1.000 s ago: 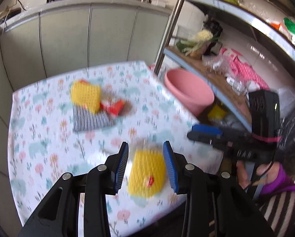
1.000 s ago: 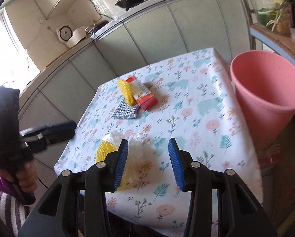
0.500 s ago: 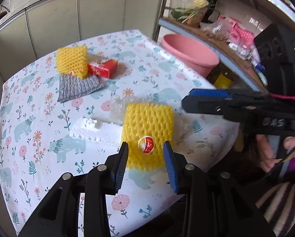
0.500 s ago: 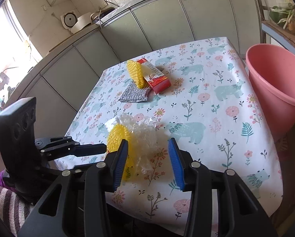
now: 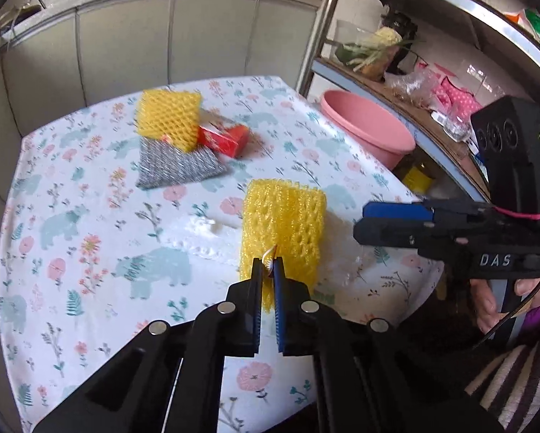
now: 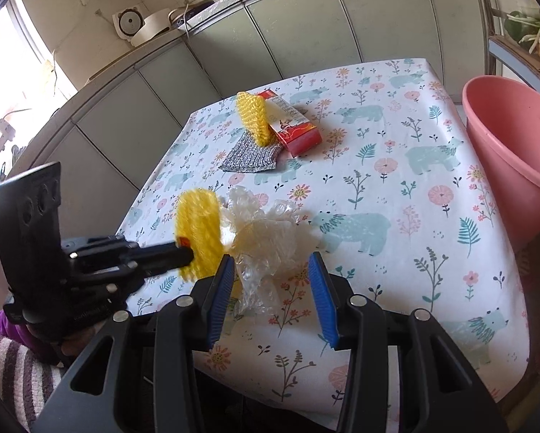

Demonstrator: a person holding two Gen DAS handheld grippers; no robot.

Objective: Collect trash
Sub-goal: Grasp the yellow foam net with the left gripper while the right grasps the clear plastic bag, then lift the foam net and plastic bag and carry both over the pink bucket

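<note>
- Table (image 5: 89,288) with a white floral-and-bear cloth fills most of both views; kitchen cabinets (image 5: 125,43) stand behind it.
- Metal rack (image 5: 432,83) stands off the table's right side, shelves loaded with bags and greens.
- Pink bucket (image 6: 515,151) stands just beside the table's right edge, below table level, upright, mouth open.
- Person's striped sleeve (image 6: 13,368) shows at the lower left of the right wrist view.
- Left gripper (image 5: 268,270) has just been closing; its jaws now stand narrow and pinch the near edge of a yellow foam net (image 5: 284,223), with a small red-and-white sticker caught at the tips.
- That net sits near the table's front edge and looks tilted up from the cloth at the pinched end.
- Right gripper (image 6: 270,281) stands about half wide; nothing is clamped.
- Crumpled clear plastic wrap (image 6: 266,238) lies on the table between and just ahead of the right gripper's blue pads (image 6: 219,296); pads do not press on it.
- Wrap touches the held yellow net on its left.
- White foam sheet (image 5: 197,238) lies flat just left of the held net, partly under it.
- Far group, well apart from the grippers: grey mesh pad (image 5: 176,166) lies flat, second yellow foam net (image 5: 169,119) rests over its far end, red carton (image 5: 223,139) lies touching that net's right side.
</note>
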